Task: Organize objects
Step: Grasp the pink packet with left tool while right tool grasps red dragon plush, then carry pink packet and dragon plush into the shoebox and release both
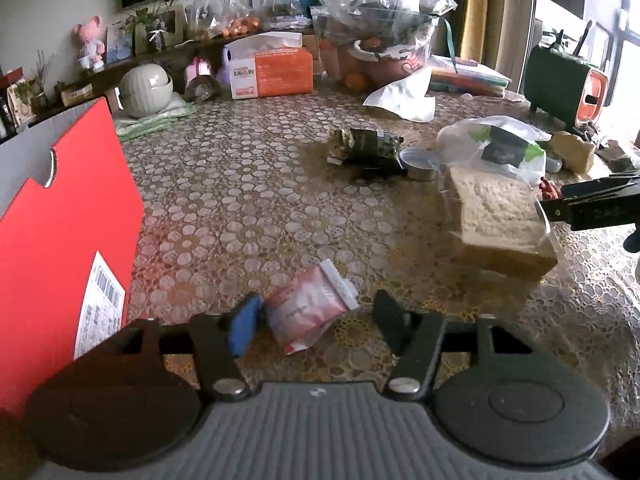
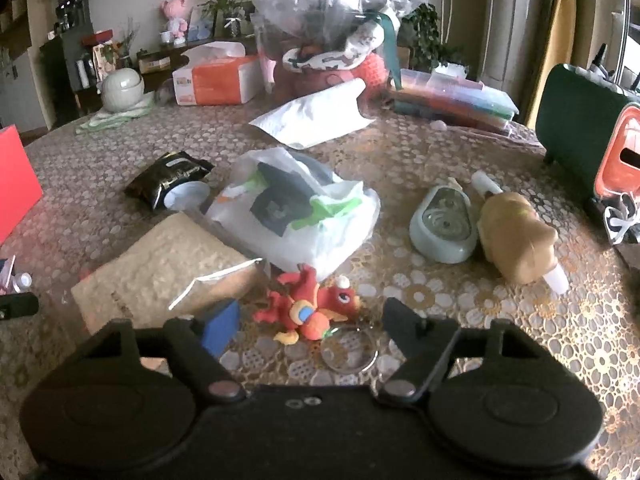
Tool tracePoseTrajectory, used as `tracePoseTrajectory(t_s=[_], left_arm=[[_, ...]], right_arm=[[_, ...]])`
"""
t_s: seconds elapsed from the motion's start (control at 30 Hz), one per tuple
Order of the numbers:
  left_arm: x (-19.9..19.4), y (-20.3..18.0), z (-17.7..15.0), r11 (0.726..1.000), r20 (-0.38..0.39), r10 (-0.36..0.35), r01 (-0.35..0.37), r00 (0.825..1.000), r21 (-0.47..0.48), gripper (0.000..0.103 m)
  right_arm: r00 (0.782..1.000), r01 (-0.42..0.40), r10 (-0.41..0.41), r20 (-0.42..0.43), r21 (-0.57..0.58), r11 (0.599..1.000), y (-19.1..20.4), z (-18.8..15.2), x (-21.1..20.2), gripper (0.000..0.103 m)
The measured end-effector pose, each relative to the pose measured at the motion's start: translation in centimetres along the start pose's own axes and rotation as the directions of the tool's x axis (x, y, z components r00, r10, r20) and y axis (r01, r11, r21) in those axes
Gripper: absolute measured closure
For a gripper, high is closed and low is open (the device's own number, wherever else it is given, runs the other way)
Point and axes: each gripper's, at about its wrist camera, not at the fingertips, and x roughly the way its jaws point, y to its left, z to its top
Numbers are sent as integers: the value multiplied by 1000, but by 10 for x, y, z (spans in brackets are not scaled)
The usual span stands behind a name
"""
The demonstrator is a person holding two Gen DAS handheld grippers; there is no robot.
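Observation:
In the left wrist view a small pink and white packet [image 1: 306, 308] lies on the lace-patterned tablecloth [image 1: 248, 200]. My left gripper [image 1: 317, 300] is open around it: the blue pad is at the packet's left side and the black finger stands apart on the right. In the right wrist view a red dragon toy [image 2: 316, 306] with a metal key ring [image 2: 350, 348] lies on the cloth. My right gripper [image 2: 312, 312] is open with the toy between its fingers, and neither pad presses on it. A bagged slice of bread [image 2: 160, 272] lies just left of the toy.
A red box [image 1: 60, 220] stands close on the left. Beyond the toy are a white plastic bag [image 2: 296, 216], a dark snack packet [image 2: 168, 180], a pale green dish [image 2: 444, 228] and a tan plush [image 2: 516, 236]. A tissue box [image 1: 268, 68] and bags fill the back.

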Motion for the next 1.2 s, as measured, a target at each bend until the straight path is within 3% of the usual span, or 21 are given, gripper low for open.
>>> tracePoseTrajectory(t_s=[0.1,0.37,0.63,1.2], left_arm=[[-2,-1,-1,1000,5,16,-16,1000,5,54],[-7,-5,-3,998,7,48,-48,999,27,54],[-30,-5,-2,1000,23,25,-26,999,10,54],[-126,21,17,999,79,36,-34,996,-29,54]], right_arm=[[1000,3,-3,8,-12,1000,3,1,0,44],[999,39,-39,10,1,999,7,0,-9,46],[997,56,-58,55,35,998,15,0,-52,46],[988,-12,29,154,-111,994,108,39,-150,46]])
